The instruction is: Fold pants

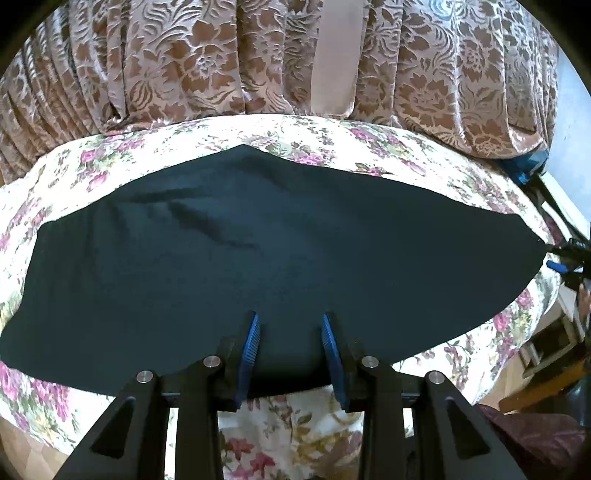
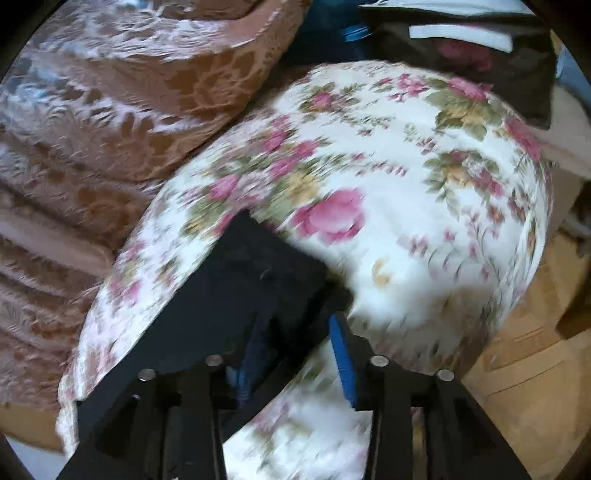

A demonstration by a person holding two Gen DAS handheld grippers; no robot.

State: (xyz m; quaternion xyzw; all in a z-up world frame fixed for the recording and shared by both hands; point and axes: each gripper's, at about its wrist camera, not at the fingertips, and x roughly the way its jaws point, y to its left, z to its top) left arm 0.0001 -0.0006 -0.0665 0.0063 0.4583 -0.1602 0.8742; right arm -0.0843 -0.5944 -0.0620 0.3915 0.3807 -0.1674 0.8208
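Dark pants lie spread flat across a floral-covered cushion. My left gripper hovers at their near edge. Its blue pads stand apart, with flat cloth below and nothing pinched. At the pants' far right end my right gripper shows small. In the blurred right wrist view, the end of the pants lies on the cushion and runs in between the fingers of my right gripper. That gripper's pads stand apart from the cloth, and the left pad is partly hidden by it.
A brown floral drape hangs behind the cushion and lies bunched on its left side. Wooden floor lies beyond the cushion's right edge. A dark pillow and a white slab sit past the far end.
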